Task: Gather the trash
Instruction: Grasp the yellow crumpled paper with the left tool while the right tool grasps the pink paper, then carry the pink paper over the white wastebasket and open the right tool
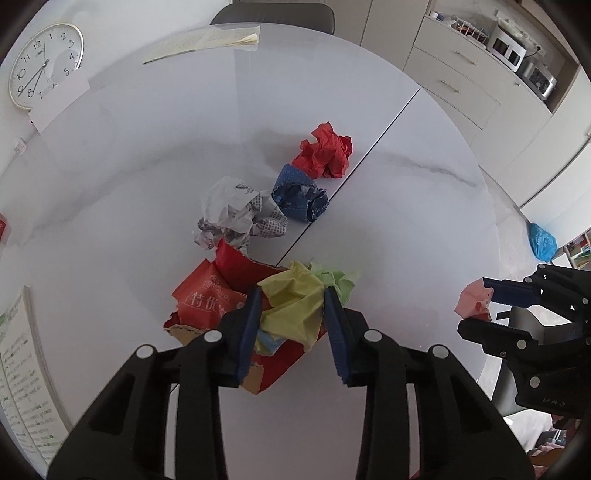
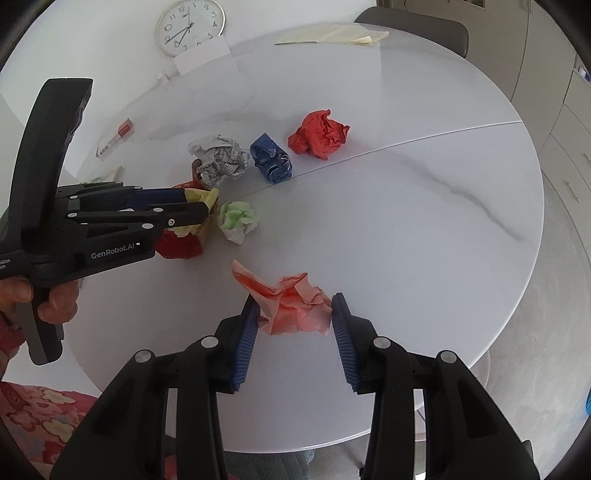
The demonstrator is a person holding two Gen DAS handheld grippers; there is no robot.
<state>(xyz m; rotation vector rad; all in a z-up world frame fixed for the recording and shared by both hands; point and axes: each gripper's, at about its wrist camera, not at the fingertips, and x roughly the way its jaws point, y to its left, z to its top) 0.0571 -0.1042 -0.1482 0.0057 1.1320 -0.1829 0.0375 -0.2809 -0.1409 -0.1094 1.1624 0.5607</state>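
Observation:
My left gripper (image 1: 291, 310) is shut on a crumpled yellow paper (image 1: 295, 302) and holds it over a torn red carton (image 1: 218, 299). In the right wrist view the left gripper (image 2: 203, 206) holds the yellow paper (image 2: 207, 197) above the red carton (image 2: 181, 245). My right gripper (image 2: 295, 314) is shut on a crumpled pink paper (image 2: 291, 302) near the table's front edge; it shows in the left wrist view (image 1: 476, 301) too. A green paper ball (image 2: 238, 219), a grey printed ball (image 2: 219, 162), a blue ball (image 2: 271, 158) and a red ball (image 2: 319, 133) lie on the table.
The round white marble table (image 2: 406, 221) has a seam across it. A wall clock (image 2: 190, 26) leans at the far edge, papers (image 2: 332, 35) lie at the back, a small red-and-white packet (image 2: 116, 138) at the left. A chair (image 1: 273, 14) stands behind; cabinets (image 1: 472, 74) at right.

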